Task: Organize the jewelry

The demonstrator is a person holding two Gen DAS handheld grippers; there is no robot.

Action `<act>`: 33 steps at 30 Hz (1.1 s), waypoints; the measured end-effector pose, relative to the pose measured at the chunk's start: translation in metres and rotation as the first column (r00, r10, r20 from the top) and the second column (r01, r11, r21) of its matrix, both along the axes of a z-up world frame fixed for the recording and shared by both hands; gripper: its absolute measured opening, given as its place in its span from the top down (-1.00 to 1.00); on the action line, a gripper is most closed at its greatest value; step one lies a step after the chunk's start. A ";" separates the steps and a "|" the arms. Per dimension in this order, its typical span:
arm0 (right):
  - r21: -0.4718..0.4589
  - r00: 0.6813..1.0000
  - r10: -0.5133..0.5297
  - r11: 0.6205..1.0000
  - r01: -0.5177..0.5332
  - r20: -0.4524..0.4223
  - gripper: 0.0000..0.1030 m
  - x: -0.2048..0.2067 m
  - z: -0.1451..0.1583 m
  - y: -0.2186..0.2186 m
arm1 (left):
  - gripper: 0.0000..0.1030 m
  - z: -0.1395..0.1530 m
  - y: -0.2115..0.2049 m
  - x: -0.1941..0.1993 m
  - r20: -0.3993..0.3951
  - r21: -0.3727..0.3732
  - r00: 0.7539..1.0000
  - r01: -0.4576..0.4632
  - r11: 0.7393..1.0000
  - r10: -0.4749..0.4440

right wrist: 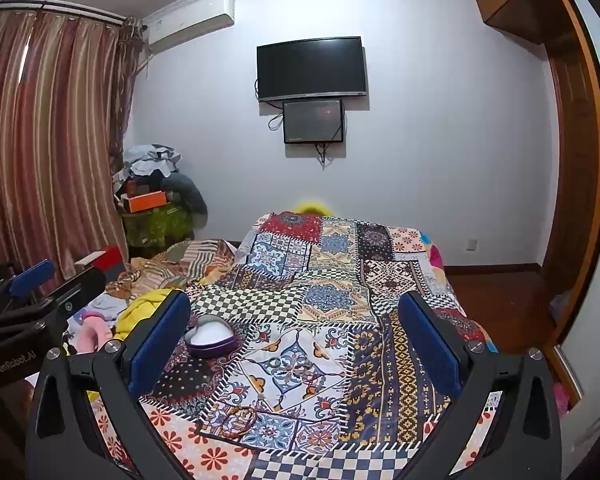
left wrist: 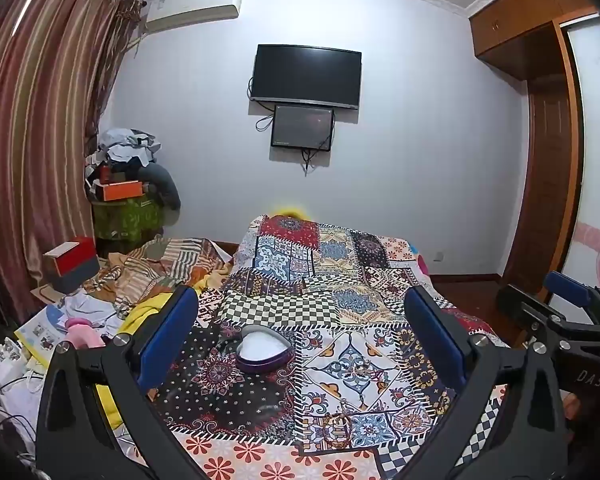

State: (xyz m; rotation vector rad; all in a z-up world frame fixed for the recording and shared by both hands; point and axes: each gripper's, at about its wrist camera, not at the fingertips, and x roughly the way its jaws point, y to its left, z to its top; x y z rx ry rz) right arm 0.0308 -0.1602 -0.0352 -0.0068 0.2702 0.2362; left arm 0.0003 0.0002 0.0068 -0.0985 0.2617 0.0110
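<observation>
1. The left gripper (left wrist: 300,336) hangs above the bed (left wrist: 340,280), jaws spread wide, empty.
2. The right gripper (right wrist: 294,330) likewise gapes, empty.
3. A heart-shaped box (left wrist: 265,349) lies open toward the bed's left edge.
4. Bracelets (right wrist: 240,420) lie toward the bed's near edge.

One heart-shaped box (left wrist: 264,350) lies open on the patchwork bedspread (left wrist: 340,280), and just nearer the camera than the box, one small cluster of bracelets (left wrist: 336,426) rests on the cloth; how many bracelets it holds cannot be told. Far beyond the box, two dark screens (left wrist: 306,74) hang on the wall, one above the other, with one air conditioner (left wrist: 192,8) up to their left. Two grippers are in view, the left gripper (left wrist: 300,340) and the right gripper (right wrist: 294,340), each with two blue-padded fingers spread wide.
</observation>
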 end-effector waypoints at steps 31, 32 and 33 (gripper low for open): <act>0.007 1.000 0.003 1.000 -0.003 -0.007 -0.99 0.001 -0.003 0.000 | -1.00 -0.008 -0.002 0.003 -0.005 0.009 1.000 -0.007 1.000 0.008; 0.007 1.000 0.003 1.000 -0.003 -0.007 -0.99 0.001 -0.003 -0.001 | -1.00 -0.008 -0.002 0.003 -0.004 0.009 1.000 -0.007 1.000 0.007; 0.007 1.000 0.003 1.000 -0.003 -0.007 -0.99 0.001 -0.004 0.000 | -1.00 -0.009 -0.002 0.003 -0.004 0.009 1.000 -0.007 1.000 0.007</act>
